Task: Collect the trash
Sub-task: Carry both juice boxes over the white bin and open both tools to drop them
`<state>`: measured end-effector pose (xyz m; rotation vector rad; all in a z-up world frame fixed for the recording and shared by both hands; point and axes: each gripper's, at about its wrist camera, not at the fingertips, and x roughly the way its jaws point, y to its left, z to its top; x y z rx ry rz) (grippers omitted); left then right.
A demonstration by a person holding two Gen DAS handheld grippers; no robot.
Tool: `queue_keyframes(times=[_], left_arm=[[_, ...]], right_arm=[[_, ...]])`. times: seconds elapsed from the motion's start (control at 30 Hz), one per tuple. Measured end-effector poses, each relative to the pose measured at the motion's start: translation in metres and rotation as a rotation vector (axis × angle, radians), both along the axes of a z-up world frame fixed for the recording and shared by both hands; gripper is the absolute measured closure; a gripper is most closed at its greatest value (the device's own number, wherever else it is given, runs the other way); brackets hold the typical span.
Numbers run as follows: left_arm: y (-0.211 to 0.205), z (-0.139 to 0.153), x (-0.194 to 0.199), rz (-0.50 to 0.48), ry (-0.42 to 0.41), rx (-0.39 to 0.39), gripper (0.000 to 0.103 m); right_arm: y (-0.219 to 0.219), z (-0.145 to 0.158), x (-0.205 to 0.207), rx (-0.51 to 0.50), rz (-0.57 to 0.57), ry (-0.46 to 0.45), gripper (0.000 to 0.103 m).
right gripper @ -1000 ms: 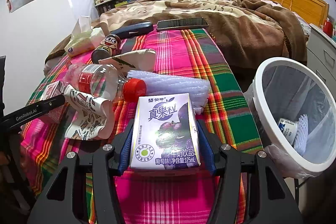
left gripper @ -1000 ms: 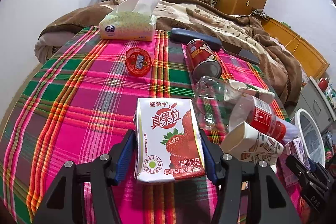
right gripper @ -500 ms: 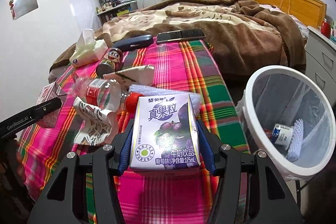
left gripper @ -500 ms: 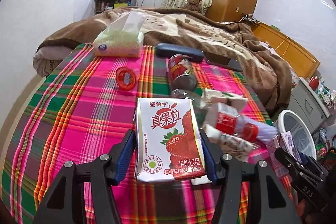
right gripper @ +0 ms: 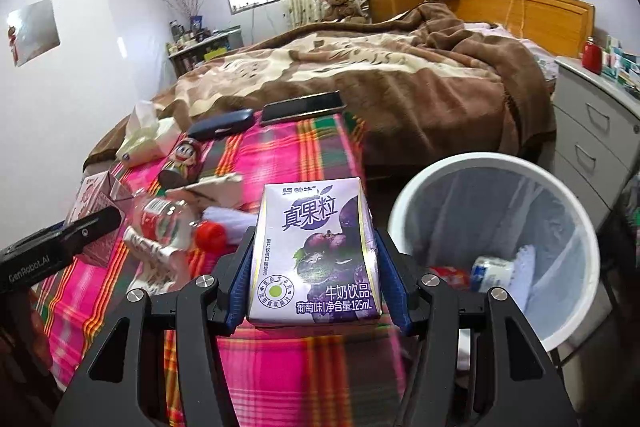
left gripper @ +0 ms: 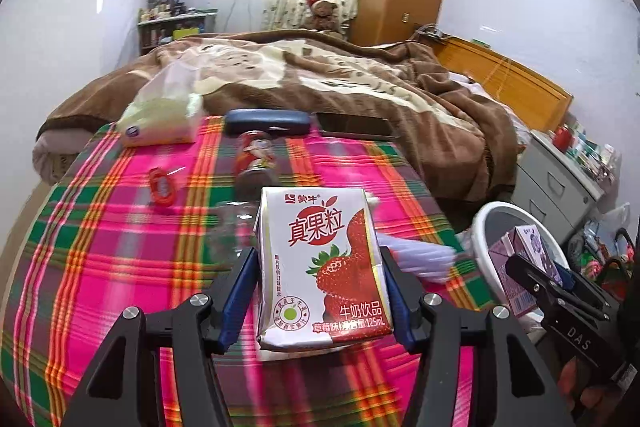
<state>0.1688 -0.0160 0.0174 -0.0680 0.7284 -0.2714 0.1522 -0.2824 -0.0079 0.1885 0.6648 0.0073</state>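
Observation:
My left gripper (left gripper: 318, 287) is shut on a white and red strawberry milk carton (left gripper: 322, 263), held above the plaid table (left gripper: 100, 267). My right gripper (right gripper: 314, 277) is shut on a purple grape milk carton (right gripper: 314, 251), lifted near the table's right edge beside the white trash bin (right gripper: 496, 163). The bin holds a small can (right gripper: 492, 269) and white wrapping. On the table lie a clear bottle with a red cap (right gripper: 176, 223), a crumpled paper cup (right gripper: 148, 247), white foam wrap (right gripper: 228, 217), a red can (left gripper: 256, 157) and a red jelly cup (left gripper: 162, 185).
At the table's far end lie a tissue pack (left gripper: 164, 121), a dark blue case (left gripper: 266, 121) and a phone (left gripper: 354, 125). A bed with a brown blanket (right gripper: 380, 75) stands beyond. Grey drawers (right gripper: 592, 131) stand right of the bin.
Both grippers have risen and drawn back with their cartons, so the table's things look smaller and farther. The trash bin sits more fully in the right wrist view.

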Motion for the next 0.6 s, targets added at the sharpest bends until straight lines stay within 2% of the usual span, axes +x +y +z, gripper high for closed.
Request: queue_keyframes(times=[0.6], left_arm=[[-0.14,0.015,-0.006,-0.264,-0.037,0.02,0.044]], right_arm=[[-0.084,0.009,-0.013,-0.022,-0.172,-0.009,0.046]])
